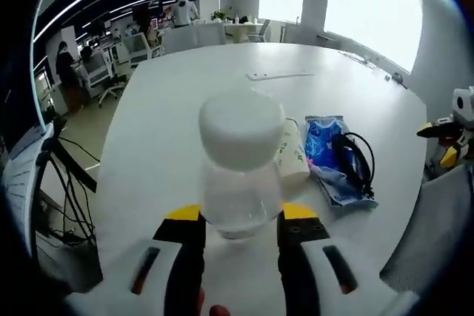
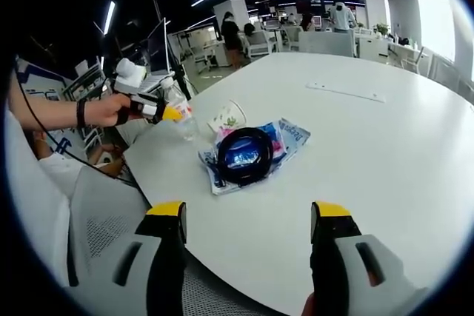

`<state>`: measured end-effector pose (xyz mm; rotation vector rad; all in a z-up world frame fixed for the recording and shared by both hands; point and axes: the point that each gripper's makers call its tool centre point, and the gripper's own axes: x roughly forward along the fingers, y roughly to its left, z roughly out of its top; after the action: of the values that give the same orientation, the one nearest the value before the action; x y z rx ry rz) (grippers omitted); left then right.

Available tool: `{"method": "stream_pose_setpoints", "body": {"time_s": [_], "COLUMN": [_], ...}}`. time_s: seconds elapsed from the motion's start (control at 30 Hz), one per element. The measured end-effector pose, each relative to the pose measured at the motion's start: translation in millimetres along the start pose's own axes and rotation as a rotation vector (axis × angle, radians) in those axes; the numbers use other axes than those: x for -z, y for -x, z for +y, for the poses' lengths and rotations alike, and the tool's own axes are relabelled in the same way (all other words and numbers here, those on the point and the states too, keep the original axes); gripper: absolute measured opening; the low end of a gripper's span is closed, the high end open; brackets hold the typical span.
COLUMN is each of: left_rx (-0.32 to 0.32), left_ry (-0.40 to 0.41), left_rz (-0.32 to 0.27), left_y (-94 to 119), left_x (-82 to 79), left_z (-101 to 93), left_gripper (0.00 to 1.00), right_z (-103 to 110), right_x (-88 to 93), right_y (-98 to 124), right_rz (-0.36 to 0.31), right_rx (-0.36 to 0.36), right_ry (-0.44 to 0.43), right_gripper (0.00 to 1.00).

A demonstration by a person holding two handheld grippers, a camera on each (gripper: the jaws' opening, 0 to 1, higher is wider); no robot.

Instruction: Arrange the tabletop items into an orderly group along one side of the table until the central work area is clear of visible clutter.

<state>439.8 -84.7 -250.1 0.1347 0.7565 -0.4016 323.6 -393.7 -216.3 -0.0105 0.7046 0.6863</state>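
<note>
In the left gripper view, the left tool [image 1: 241, 227] has its jaws closed against the lower body of a clear plastic bottle [image 1: 238, 172] with a white cap, held over the near part of the white tabletop [image 1: 185, 101]. Just beyond the bottle a paper cup [image 1: 295, 155] lies on its side, touching a blue packet [image 1: 326, 155] with a coiled black cable [image 1: 354, 157] resting on it. A flat pale strip [image 1: 280, 75] lies well apart, further along the tabletop. The grip is low on a smooth, thin wall, so the bottle could tip or slide in the jaws if swung quickly; squeezing harder could buckle it.

In the right gripper view, the right tool [image 2: 248, 253] stands wide open with nothing between its jaws, hovering over the tabletop edge near a grey chair [image 2: 111, 205]. The left tool [image 2: 167, 111] appears at the left, held by a hand [image 2: 111, 109], with the bottle [image 2: 180, 115] beside the cup [image 2: 227, 118], packet [image 2: 285, 137] and cable [image 2: 244, 153]. That cluster sits close to the tabletop's edge, so setting the bottle down among it risks knocking the cup into a roll or nudging the packet off. The cable loop could also snag a jaw.
</note>
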Motion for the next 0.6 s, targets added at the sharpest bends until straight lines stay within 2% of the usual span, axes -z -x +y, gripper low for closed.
{"method": "stream_pose_setpoints", "body": {"time_s": [0.33, 0.6], "left_rx": [-0.051, -0.095], "left_ry": [0.041, 0.075], "left_rz": [-0.013, -0.018], "left_y": [-1.7, -4.0], "left_x": [-2.9, -12.5], "left_z": [2.1, 4.0], "left_gripper": [0.36, 0.36], "right_z": [-0.7, -2.8], "right_x": [0.4, -0.8], "right_y": [-0.6, -0.3], "right_rz": [0.009, 0.015], "right_rx": [0.000, 0.002], "right_ry": [0.003, 0.006], "right_gripper": [0.67, 0.67]}}
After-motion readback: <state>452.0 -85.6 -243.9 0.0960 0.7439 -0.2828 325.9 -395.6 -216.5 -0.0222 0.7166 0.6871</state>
